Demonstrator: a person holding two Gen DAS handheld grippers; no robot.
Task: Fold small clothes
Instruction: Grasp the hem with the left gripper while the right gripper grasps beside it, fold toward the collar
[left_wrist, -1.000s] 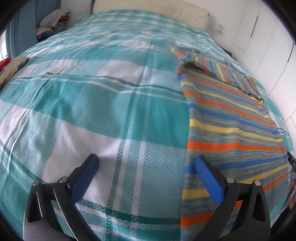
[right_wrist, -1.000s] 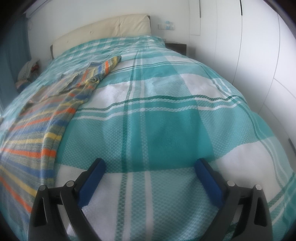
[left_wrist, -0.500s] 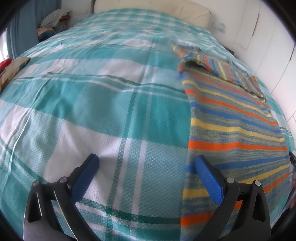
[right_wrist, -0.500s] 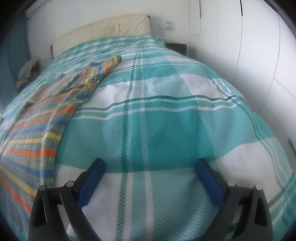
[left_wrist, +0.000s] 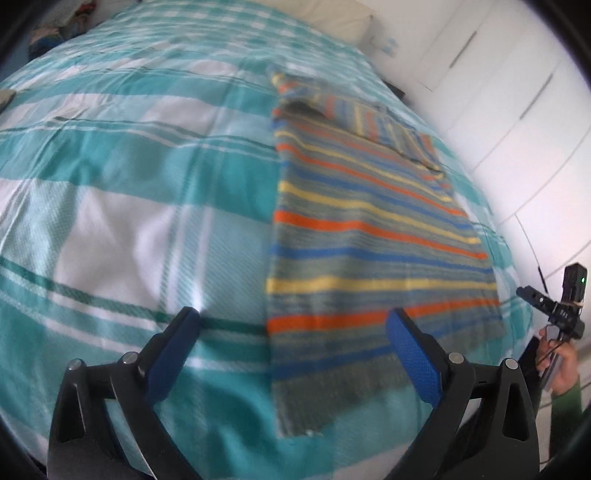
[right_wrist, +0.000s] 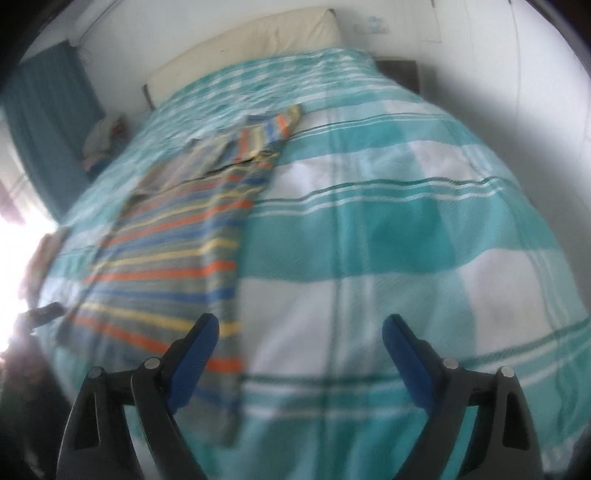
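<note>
A striped knit garment (left_wrist: 362, 236) in grey, orange, blue and yellow lies flat on the teal-and-white checked bedspread (left_wrist: 122, 192), a sleeve folded across its far end. My left gripper (left_wrist: 293, 321) hovers open above the garment's near left edge, nothing between its blue pads. In the right wrist view the same garment (right_wrist: 177, 254) lies to the left. My right gripper (right_wrist: 300, 328) hangs above the bedspread (right_wrist: 406, 236) beside the garment's right edge; its jaws are wide and closing, with nothing between them. At the right edge of the left wrist view a hand in a green sleeve (left_wrist: 561, 373) holds a black device.
A cream headboard (right_wrist: 251, 48) and white wall stand at the far end of the bed. White wardrobe doors (left_wrist: 517, 92) run along the right. A teal curtain (right_wrist: 48, 122) and a pile of things (right_wrist: 103, 140) sit at the far left.
Both views have pulled back and tilted down, so the garment's near hem now shows. The right gripper's fingers stand slightly closer together. Both frames are blurred by motion.
</note>
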